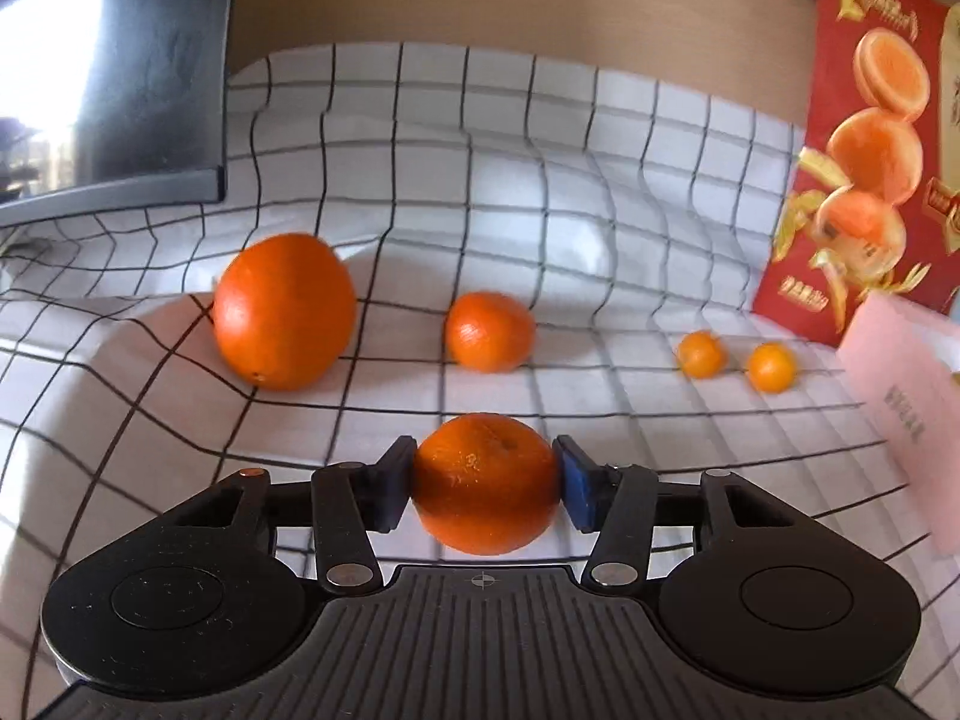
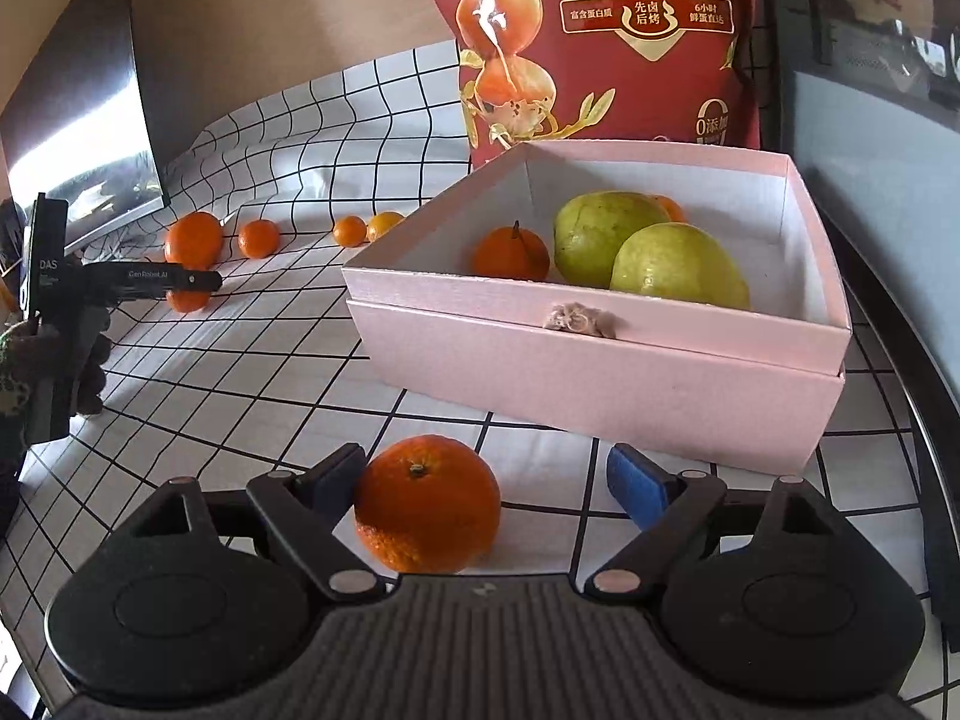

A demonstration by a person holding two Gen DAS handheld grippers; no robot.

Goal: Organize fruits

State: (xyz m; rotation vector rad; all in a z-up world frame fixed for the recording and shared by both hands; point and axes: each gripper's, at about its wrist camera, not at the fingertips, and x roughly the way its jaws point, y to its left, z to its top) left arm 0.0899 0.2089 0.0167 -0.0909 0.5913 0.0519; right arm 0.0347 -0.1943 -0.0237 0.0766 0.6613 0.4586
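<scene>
**Oranges on a Checked Cloth, Pink Box Half Filled**

Where the white cloth with black grid lines (image 1: 540, 192) covers the table, it lies rumpled and climbs a tan wall behind. A dark screen (image 1: 114, 72) stands at the left, glaring with reflected window light, and a red snack bag (image 2: 600, 42) rises behind the pink box (image 2: 600, 372).

The left gripper (image 1: 486, 483) has its jaws closed on a mandarin (image 1: 486, 480), both blue pads pressed to its sides. Beyond it on the cloth sit a large orange (image 1: 285, 312), a smaller mandarin (image 1: 489, 331) and two kumquats (image 1: 701, 353), near one another.

The right gripper (image 2: 486, 489) stands with jaws wide around another orange (image 2: 427, 504); the left pad touches or nearly touches it, the right pad is well apart.

Inside the box lie a stemmed mandarin (image 2: 511, 252) and two green pears (image 2: 678, 267). Behind the pears an orange fruit is mostly hidden. The left view is blurred at its right edge, where the box is cut off.
</scene>
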